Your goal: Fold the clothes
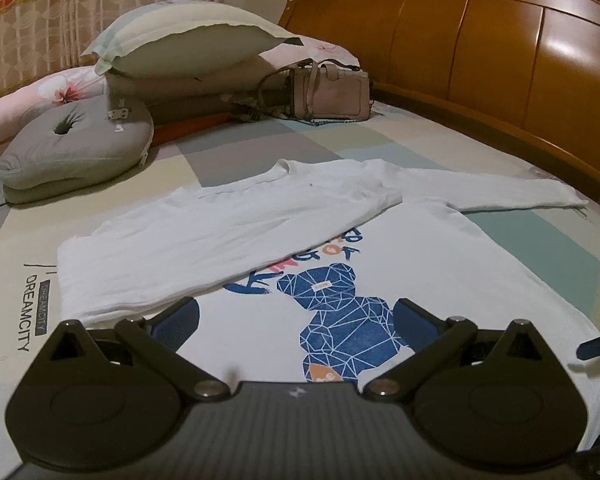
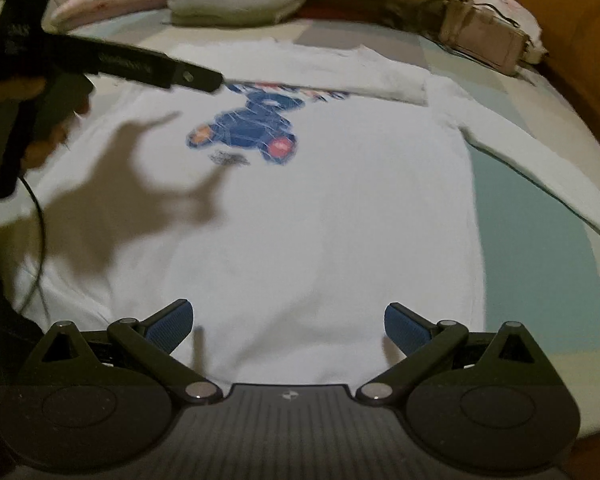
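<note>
Each gripper point(image 1: 296, 318) has a black body, silver screws and blue ribbed pads point(image 2: 406, 328); a thin black cable point(image 2: 40, 240) hangs beside.

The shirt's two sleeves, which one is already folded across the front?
The left sleeve: it lies folded over the white shirt, covering the lettering above the blue bear print. The right sleeve lies stretched outward on the bed.

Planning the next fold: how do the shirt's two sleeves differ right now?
The left sleeve is folded in across the chest, covering part of the lettering above the bear print; the right sleeve lies stretched out sideways on the bedsheet, clear of the print. The left sleeve rests on the shirt body, the right sleeve on the bed. Both are long, white and flat.
</note>
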{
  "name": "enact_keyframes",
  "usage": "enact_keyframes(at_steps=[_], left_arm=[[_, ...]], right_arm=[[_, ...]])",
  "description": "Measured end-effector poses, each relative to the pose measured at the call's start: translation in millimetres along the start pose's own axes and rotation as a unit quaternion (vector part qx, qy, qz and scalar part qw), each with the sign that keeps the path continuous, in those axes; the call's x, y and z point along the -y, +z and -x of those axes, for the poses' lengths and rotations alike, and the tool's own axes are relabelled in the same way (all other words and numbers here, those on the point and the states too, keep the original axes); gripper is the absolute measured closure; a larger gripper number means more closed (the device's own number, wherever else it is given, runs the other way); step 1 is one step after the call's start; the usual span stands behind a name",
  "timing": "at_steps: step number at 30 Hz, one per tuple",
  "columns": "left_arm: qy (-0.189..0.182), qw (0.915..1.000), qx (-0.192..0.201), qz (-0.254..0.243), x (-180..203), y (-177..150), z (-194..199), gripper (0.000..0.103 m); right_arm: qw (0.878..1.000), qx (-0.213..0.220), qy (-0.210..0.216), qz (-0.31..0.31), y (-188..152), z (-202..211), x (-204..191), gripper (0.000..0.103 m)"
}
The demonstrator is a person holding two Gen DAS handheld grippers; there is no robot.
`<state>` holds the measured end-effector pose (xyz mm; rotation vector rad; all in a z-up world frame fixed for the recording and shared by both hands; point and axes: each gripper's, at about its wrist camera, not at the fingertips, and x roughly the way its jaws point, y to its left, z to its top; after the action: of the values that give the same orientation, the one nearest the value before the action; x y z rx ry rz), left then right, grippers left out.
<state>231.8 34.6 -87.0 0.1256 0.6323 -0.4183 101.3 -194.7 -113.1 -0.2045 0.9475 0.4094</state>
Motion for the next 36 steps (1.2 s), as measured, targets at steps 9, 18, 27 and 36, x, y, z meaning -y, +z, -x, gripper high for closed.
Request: enact_keyframes(at_steps=[9, 18, 27, 36], left_arm=[[-0.015, 0.9998, 0.0, 0.011, -2.4, -1.3, -1.2, 0.001], [-0.038, 0.999, 0.016, -0.015, 11.6, -3.0, 1.0, 0.001], [-0.043, 0.9982, 0.008, -0.041, 21.2, -8.5, -9.2, 0.001], [-0.037, 0.9982, -0.005, -0.046, 22.7, -12.4, -17.0, 0.001]], right_arm=[[0.998, 0.01, 0.007, -0.062, -3.3, -3.5, 29.5, 0.0], [0.972, 0.117, -0.064, -0.195, 5.3, 29.7, 114.6, 0.0], [0.895, 0.189, -0.071, -0.399, -17.2, 19.1, 235.1, 0.0], [0.83, 0.226, -0.043, -0.509, -41.6, 11.9, 319.5, 0.0]])
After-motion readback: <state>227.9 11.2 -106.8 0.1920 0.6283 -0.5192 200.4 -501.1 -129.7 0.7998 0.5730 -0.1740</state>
